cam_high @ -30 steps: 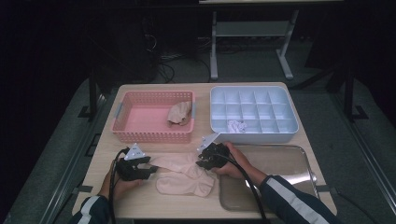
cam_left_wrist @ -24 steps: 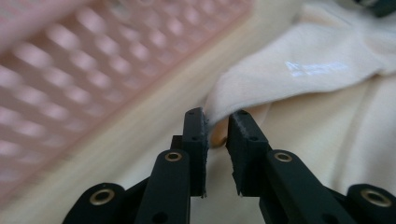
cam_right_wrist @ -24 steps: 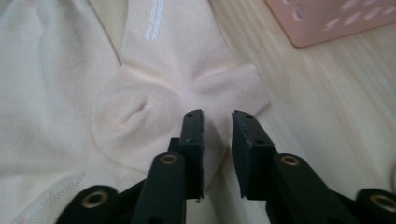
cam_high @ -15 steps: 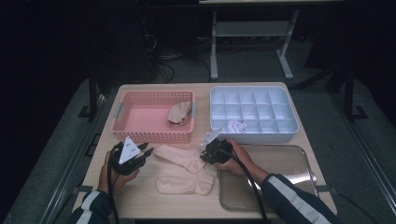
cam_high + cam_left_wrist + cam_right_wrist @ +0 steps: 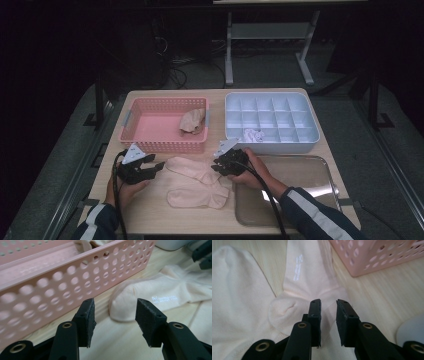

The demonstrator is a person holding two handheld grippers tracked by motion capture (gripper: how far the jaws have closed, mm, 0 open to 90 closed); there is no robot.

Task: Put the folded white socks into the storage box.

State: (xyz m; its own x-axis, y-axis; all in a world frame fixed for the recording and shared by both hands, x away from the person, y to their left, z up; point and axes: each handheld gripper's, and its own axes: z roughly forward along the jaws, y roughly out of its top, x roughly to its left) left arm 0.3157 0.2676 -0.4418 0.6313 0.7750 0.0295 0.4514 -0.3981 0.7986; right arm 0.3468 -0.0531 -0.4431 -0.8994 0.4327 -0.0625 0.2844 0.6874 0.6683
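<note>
Dark floor and cables surround a pale wooden desk (image 5: 150,215) where a person in striped sleeves works with a handheld gripper in each hand. Two cream socks (image 5: 197,182) lie overlapping near the front edge of the desk, between the grippers and just in front of a pink perforated basket (image 5: 150,145). The left gripper (image 5: 159,166) rests low at the toe end of the upper sock; its jaws have just been opening and stand apart with nothing between them, the rounded toe (image 5: 125,307) lying just beyond the pads in the left gripper view. The right gripper (image 5: 216,169) sits over the socks' other end, at the edge of a metal tray (image 5: 310,172). Its jaws have opened a touch in the last moment and stand narrowly parted above the cream fabric (image 5: 312,277), which shows through the gap; the pads are not seen pressing on it. Inside the pink basket a crumpled beige cloth (image 5: 192,121) lies against the right wall. A pale blue divided box (image 5: 312,135) stands to the right of the basket, with a small white bundle (image 5: 253,135) in one front compartment. The tray's bare surface reflects light beside the person's right sleeve (image 5: 315,215).
</note>
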